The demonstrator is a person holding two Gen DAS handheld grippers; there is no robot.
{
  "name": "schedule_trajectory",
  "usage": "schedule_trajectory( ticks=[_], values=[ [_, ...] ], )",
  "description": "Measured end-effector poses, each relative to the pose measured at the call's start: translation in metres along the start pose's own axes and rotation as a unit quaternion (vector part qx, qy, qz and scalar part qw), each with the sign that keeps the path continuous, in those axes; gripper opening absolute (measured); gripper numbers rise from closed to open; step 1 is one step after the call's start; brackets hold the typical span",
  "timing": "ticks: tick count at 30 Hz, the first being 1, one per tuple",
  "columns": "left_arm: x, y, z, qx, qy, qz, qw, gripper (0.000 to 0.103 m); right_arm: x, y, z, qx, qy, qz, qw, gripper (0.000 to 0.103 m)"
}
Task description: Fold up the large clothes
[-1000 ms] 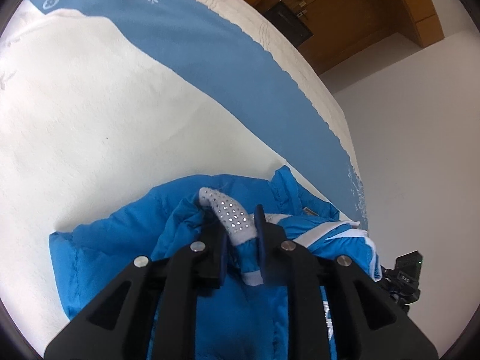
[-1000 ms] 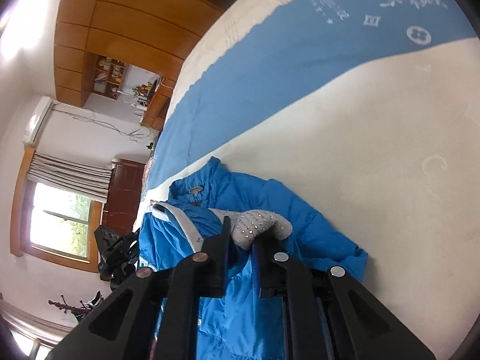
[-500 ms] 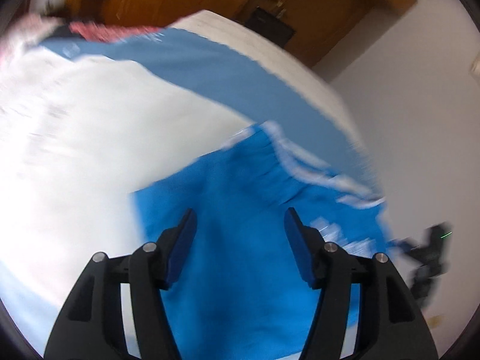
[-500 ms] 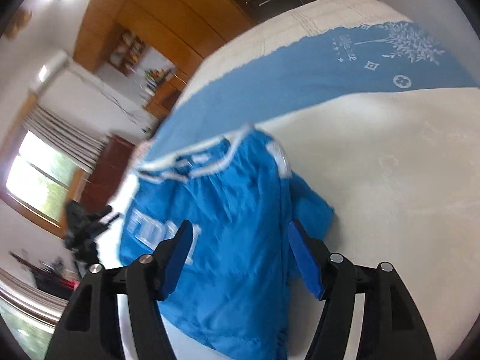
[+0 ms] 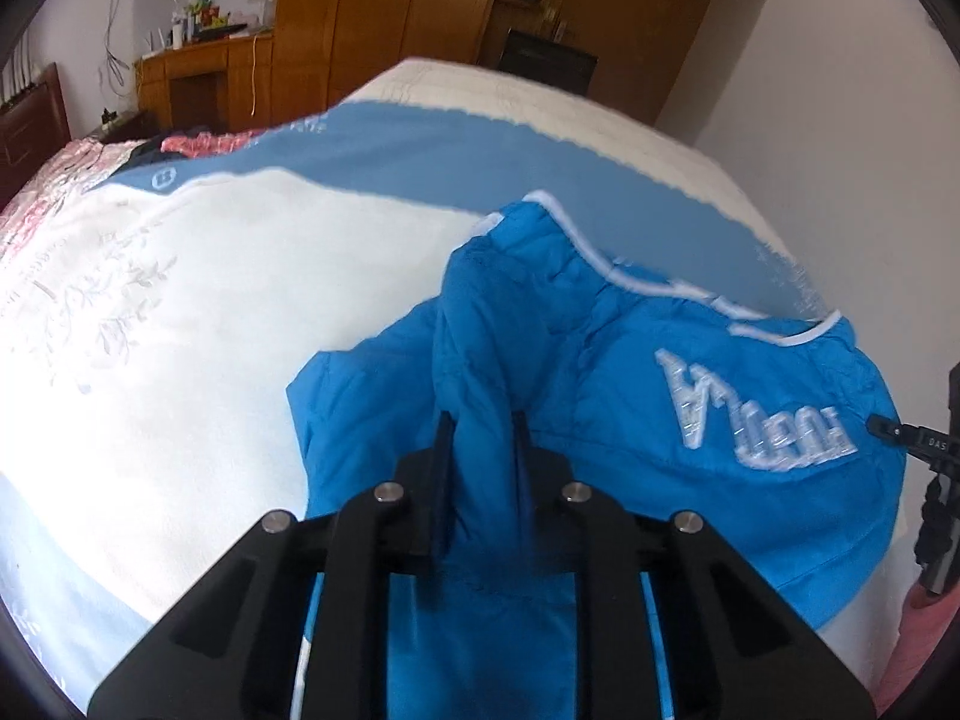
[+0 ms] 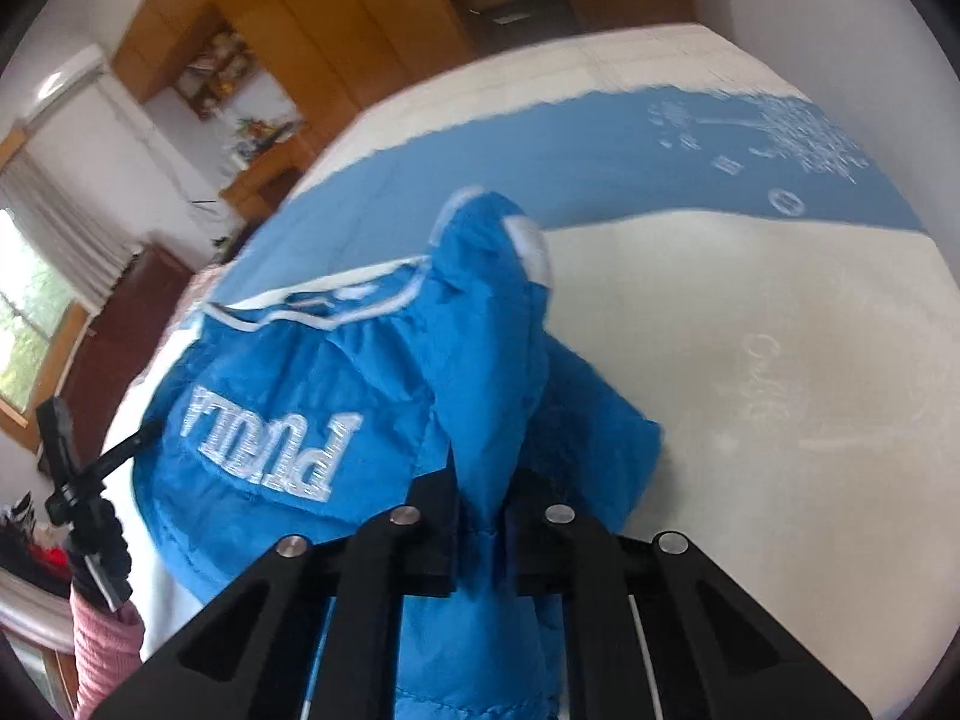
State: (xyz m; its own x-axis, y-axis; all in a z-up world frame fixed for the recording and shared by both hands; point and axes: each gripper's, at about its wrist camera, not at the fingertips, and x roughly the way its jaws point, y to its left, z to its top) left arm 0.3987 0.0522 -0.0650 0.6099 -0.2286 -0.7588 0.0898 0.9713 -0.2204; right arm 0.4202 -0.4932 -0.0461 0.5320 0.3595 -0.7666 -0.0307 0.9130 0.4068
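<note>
A big bed (image 5: 198,324) with a cream and blue cover fills most of the room. On its near side lies the blue puffy jacket (image 5: 690,372) (white letters are sewn on its back), partly lifted off the cover. A moment ago both tongs let go of little grey cuffs and stood wide open over the jacket. Now their jaws have just closed again. The left gripper (image 5: 480,432) pinches a fold of blue jacket cloth. The right gripper (image 6: 483,474) pinches another fold. So I think the sleeves are tucked in, and next the jacket gets folded over in half.
</note>
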Motion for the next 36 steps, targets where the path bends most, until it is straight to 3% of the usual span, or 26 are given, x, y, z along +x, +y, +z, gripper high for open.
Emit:
schedule_trajectory(
  ticks=[2, 5, 10, 13, 16, 19, 22, 24, 28, 31, 36],
  values=[
    [0.016, 0.01, -0.007, -0.007, 0.018, -0.014, 0.9997, 0.02, 0.011, -0.008, -0.008, 0.006, 0.013, -0.002, 1.0, 0.011],
    [0.026, 0.014, -0.017, -0.007, 0.012, -0.028, 0.9995, 0.023, 0.022, -0.014, -0.022, 0.008, 0.006, 0.005, 1.0, 0.014],
    [0.028, 0.006, -0.023, 0.002, -0.004, 0.003, 1.0, 0.024, 0.032, -0.003, -0.028, -0.009, -0.017, -0.031, 0.999, 0.015],
    [0.023, 0.004, -0.019, -0.002, -0.002, 0.012, 0.9999, 0.026, 0.026, 0.001, -0.026, 0.006, -0.023, -0.03, 0.999, 0.017],
    [0.0, 0.007, -0.014, -0.023, -0.005, 0.02, 0.9995, 0.03, -0.006, 0.002, -0.03, 0.02, -0.059, -0.034, 0.997, 0.024],
    [-0.046, 0.002, -0.014, -0.019, -0.067, 0.05, 0.9963, 0.031, -0.044, 0.021, -0.04, -0.004, -0.115, -0.068, 0.991, 0.024],
    [-0.069, -0.028, -0.021, -0.002, -0.092, 0.029, 0.9953, 0.031, -0.056, 0.056, -0.052, -0.033, -0.135, -0.042, 0.989, 0.024],
    [-0.071, -0.053, -0.03, 0.018, -0.094, 0.012, 0.9954, 0.031, -0.047, 0.085, -0.064, -0.06, -0.134, -0.042, 0.988, 0.023],
    [-0.058, -0.099, -0.057, 0.065, -0.096, 0.015, 0.9931, 0.031, -0.012, 0.131, -0.093, -0.104, -0.135, -0.054, 0.984, 0.014],
    [-0.032, -0.115, -0.07, 0.08, -0.073, -0.002, 0.9941, 0.026, 0.01, 0.136, -0.099, -0.099, -0.121, -0.049, 0.986, 0.01],
    [-0.001, -0.121, -0.083, 0.109, -0.058, 0.008, 0.9923, 0.025, 0.033, 0.13, -0.102, -0.088, -0.105, -0.061, 0.989, 0.005]
  ],
)
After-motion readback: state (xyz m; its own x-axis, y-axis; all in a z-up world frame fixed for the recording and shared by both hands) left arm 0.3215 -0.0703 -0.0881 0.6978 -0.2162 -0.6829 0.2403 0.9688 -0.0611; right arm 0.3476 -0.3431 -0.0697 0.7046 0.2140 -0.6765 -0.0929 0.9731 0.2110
